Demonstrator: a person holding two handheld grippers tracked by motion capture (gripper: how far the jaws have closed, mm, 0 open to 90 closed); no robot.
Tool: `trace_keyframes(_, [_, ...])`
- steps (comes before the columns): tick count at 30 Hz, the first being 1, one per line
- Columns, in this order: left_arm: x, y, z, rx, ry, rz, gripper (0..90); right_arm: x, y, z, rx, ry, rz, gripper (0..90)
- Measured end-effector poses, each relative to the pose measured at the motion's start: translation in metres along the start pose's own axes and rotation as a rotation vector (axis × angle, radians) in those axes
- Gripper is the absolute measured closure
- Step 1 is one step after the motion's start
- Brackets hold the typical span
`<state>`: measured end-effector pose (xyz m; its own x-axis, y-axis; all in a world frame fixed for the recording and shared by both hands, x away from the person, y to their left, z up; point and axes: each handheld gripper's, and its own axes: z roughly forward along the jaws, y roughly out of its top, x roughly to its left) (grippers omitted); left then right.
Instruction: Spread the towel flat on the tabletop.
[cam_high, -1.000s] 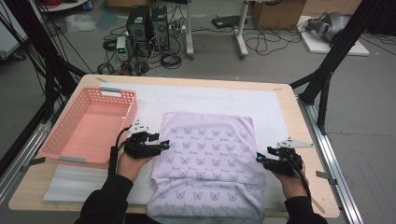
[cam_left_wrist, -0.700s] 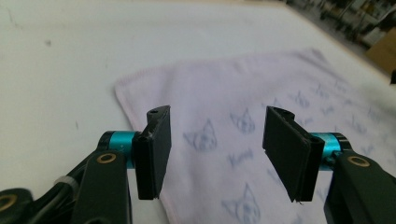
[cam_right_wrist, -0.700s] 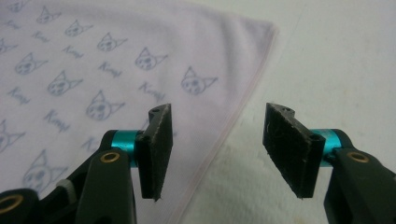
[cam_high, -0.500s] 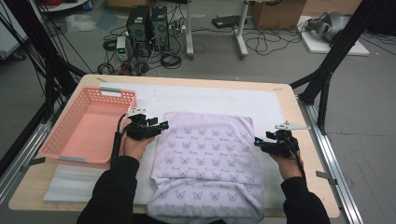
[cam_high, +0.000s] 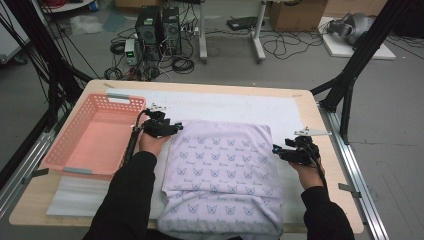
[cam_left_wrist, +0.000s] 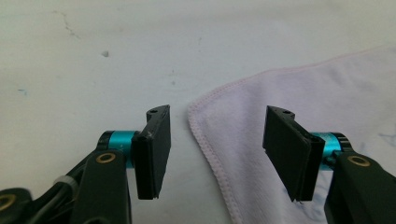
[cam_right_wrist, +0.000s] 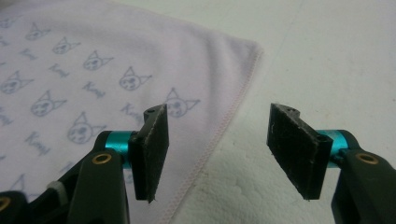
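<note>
A pale lilac towel (cam_high: 220, 175) printed with small cat faces lies flat on the white mat, and its near end hangs over the table's front edge. My left gripper (cam_high: 173, 129) stands open at the towel's far left corner. In the left gripper view that corner (cam_left_wrist: 303, 93) lies between the jaws of the left gripper (cam_left_wrist: 218, 116), untouched. My right gripper (cam_high: 276, 151) is open at the towel's right edge. Its jaws have just been opening. In the right gripper view the hem (cam_right_wrist: 93, 60) runs between the jaws of the right gripper (cam_right_wrist: 219, 114), with no pad pressing on it.
A pink plastic basket (cam_high: 122, 96) sits at the table's left side, close to my left forearm. A white foam mat (cam_high: 240, 107) covers most of the wooden table (cam_high: 320, 125). Black frame posts (cam_high: 350, 85) stand off the right edge.
My left hand has slid away from me along the towel's left edge to its far corner. My right hand has moved a little farther along the right edge.
</note>
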<state>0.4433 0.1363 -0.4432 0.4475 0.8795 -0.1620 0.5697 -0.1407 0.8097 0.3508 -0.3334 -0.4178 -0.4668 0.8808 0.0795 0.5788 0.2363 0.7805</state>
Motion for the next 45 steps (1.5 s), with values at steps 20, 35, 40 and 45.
trace_keyframes(20, [0.0,0.005,0.019,0.018,0.13,0.096,64.3,-0.015,0.017,0.036,0.022,-0.048,0.029,40.3])
trace_keyframes(35, [0.006,0.005,0.02,0.027,0.075,-0.002,86.1,-0.017,0.045,0.096,0.1,-0.065,-0.035,87.9])
trace_keyframes(40, [0.005,0.013,0.025,0.03,0.093,-0.006,86.1,-0.023,0.053,0.099,0.074,-0.122,-0.061,88.2])
trace_keyframes(45, [0.005,0.031,0.032,-0.007,0.12,0.013,86.1,-0.027,0.057,0.101,0.018,-0.186,-0.085,88.2])
